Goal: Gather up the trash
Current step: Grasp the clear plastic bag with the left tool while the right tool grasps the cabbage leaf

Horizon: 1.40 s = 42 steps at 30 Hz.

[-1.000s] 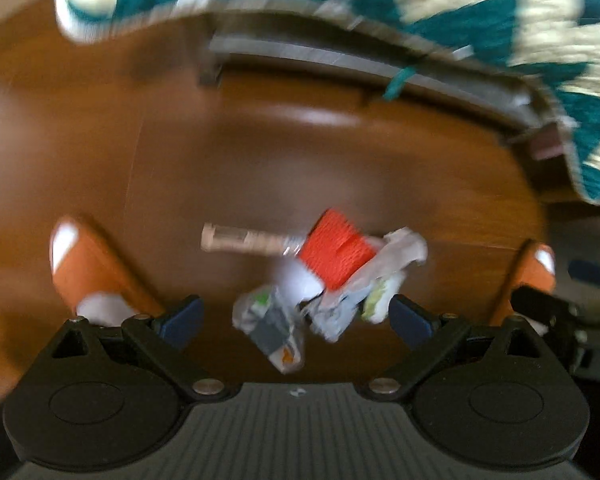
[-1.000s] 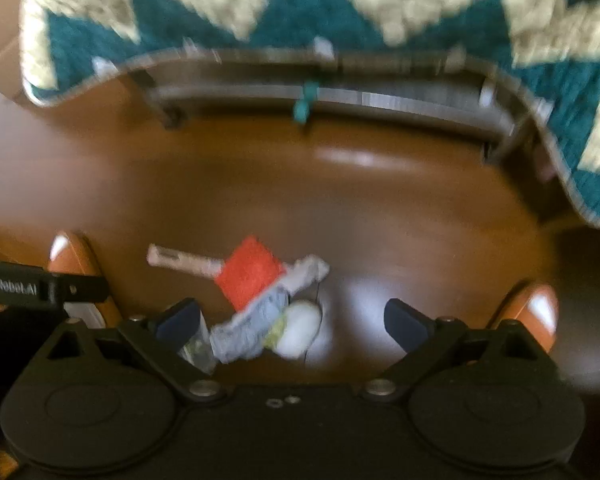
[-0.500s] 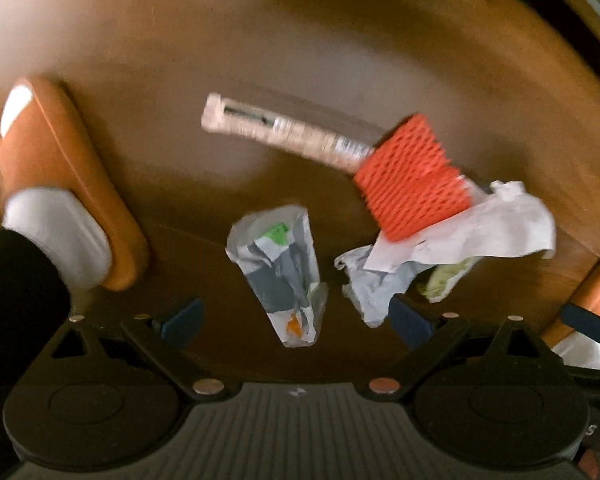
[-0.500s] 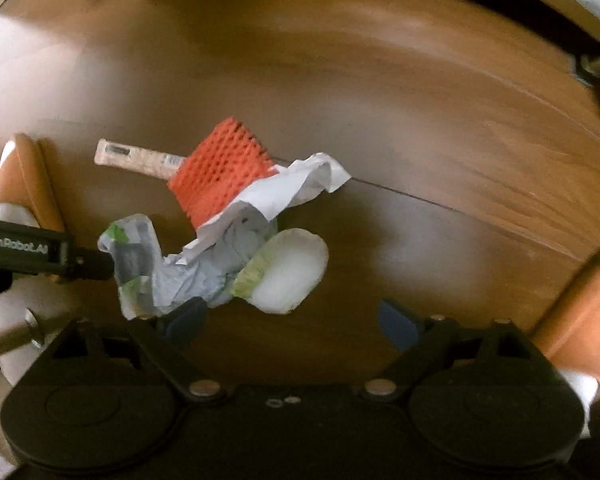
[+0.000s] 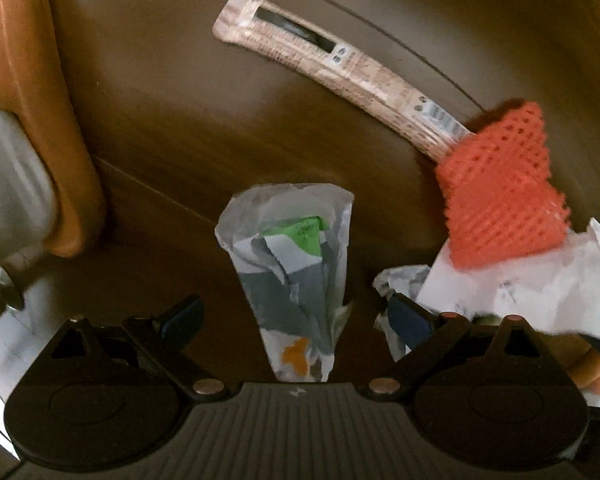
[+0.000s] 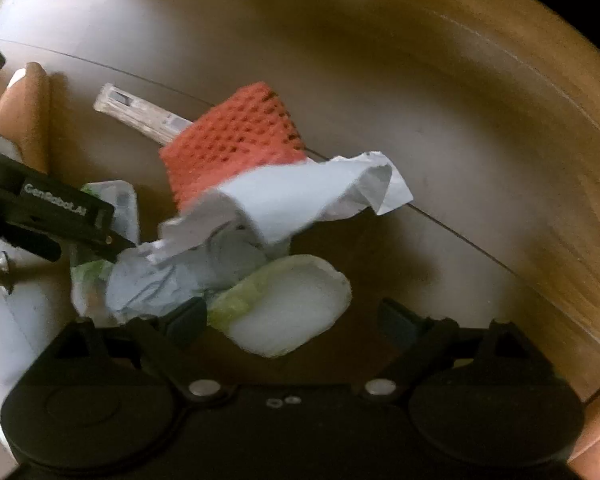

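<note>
Left gripper [image 5: 288, 320] spread wide around crumpled wrapper [image 5: 292, 272]; "GenRobot.AI" legible on its side. Right gripper [image 6: 292, 322] spread wide, straddling white foam tray [image 6: 292, 304]. Barcoded sleeve [image 5: 332, 64] on floor [image 5: 180, 132].

Black hand-held gripper [image 5: 292, 322], blue fingertips [image 5: 182, 318], silver screws.

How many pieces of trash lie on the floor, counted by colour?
Red foam net: 1
Pink long wrapper: 1
Grey and green crumpled wrapper: 1
White crumpled paper: 1
White and pale green piece: 1
Total: 5
</note>
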{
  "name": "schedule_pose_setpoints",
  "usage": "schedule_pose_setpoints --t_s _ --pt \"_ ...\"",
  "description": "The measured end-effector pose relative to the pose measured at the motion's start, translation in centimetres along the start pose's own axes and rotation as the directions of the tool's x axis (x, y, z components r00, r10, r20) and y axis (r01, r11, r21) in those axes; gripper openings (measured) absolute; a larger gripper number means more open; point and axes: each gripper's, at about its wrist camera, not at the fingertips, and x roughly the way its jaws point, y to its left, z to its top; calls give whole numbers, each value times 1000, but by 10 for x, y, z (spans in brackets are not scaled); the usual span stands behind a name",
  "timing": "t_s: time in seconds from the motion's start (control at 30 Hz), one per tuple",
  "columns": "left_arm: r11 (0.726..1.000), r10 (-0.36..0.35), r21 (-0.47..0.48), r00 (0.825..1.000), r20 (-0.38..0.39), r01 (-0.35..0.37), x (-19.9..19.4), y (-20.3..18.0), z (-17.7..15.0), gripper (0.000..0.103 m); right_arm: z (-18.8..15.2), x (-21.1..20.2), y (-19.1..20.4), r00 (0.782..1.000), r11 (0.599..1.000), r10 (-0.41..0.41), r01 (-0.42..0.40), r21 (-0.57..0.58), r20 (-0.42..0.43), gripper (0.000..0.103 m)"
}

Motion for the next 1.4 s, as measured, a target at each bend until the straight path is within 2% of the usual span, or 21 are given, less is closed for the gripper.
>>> schedule_pose_setpoints --t_s 0.03,0.13,0.2,0.37,0.43,0.57,0.6,0.63,0.67,0.73,0.83,1.0,1.23,1.33,1.4 --pt "1000 -6 -6 1000 -1 6 3 2 1 97 0 2 0 1000 1000 2 -2 -4 2 93" --pt "1000 -4 -9 1000 -8 4 12 5 2 83 1 8 1 1000 1000 8 -8 -22 5 92" --pt "1000 -2 -8 1000 -12 1 17 6 2 70 2 10 4 1000 1000 1 0 -31 14 90" --pt "1000 -20 3 1000 1 20 21 7 3 52 1 12 4 999 999 25 -24 -31 24 77" --pt "999 -37 -1 999 12 37 20 4 1 46 2 12 3 999 999 38 -37 -28 24 65" --pt "996 -89 -18 996 26 90 18 11 -1 34 3 8 0 999 999 35 -35 -27 17 59" --pt "995 -97 -15 995 26 97 18 11 -2 26 3 6 0 999 999 33 -32 -29 15 53" --pt "994 -109 -14 994 27 109 18 11 -2 22 2 6 2 1000 999 20 -20 -28 13 35" --pt "993 -114 -15 993 31 114 16 9 -4 17 1 4 2 1000 1000 -4 4 -29 8 27" --pt "994 -111 -4 993 41 111 10 6 -4 16 0 0 -2 1000 1000 -11 11 -1 -6 18" --pt "995 -102 14 994 49 101 0 0 -8 12 -3 -8 -2 1000 1000 -16 16 -2 3 12" --pt "996 -79 32 995 67 77 -20 -6 -12 11 -7 -37 2 999 999 -32 32 21 24 10" --pt "994 -84 75 987 137 74 -86 -3 -21 11 -17 -99 20 993 997 -68 63 47 98 10" --pt "992 -105 88 977 188 89 -119 0 -34 11 -23 -133 26 985 994 -85 74 77 153 10" --pt "989 -131 101 963 234 110 -144 1 -46 11 -26 -155 34 975 992 -106 88 96 196 10"
